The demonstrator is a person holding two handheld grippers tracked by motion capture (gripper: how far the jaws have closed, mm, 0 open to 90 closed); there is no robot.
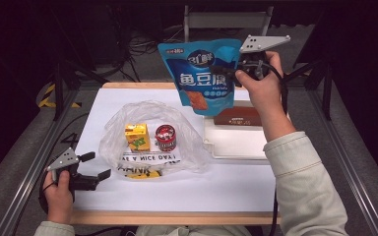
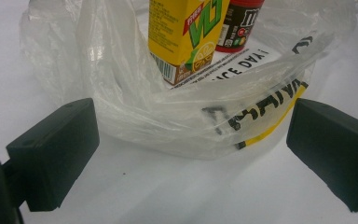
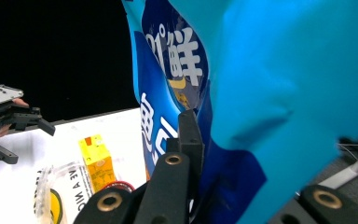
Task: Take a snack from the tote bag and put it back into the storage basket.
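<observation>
Left gripper (image 1: 94,165): it rested on the white table (image 1: 226,189), just left of the plastic bag, with its jaws spread wide and nothing between them.
Plastic bag (image 1: 150,137): thin, clear and crumpled, it lay open with a yellow juice carton (image 1: 137,136) and a red can (image 1: 166,136) standing inside it.
Blue snack pouch (image 1: 204,73): it hung in the air, above and to the right of the plastic bag, over the white tray (image 1: 236,142).
Right gripper (image 1: 238,73): its jaws were clamped on the right edge of the blue snack pouch.
Handling: the pouch seemed light, soft and glossy, so probably slippery; I think the flat sealed edge was the best place to pinch it.
</observation>
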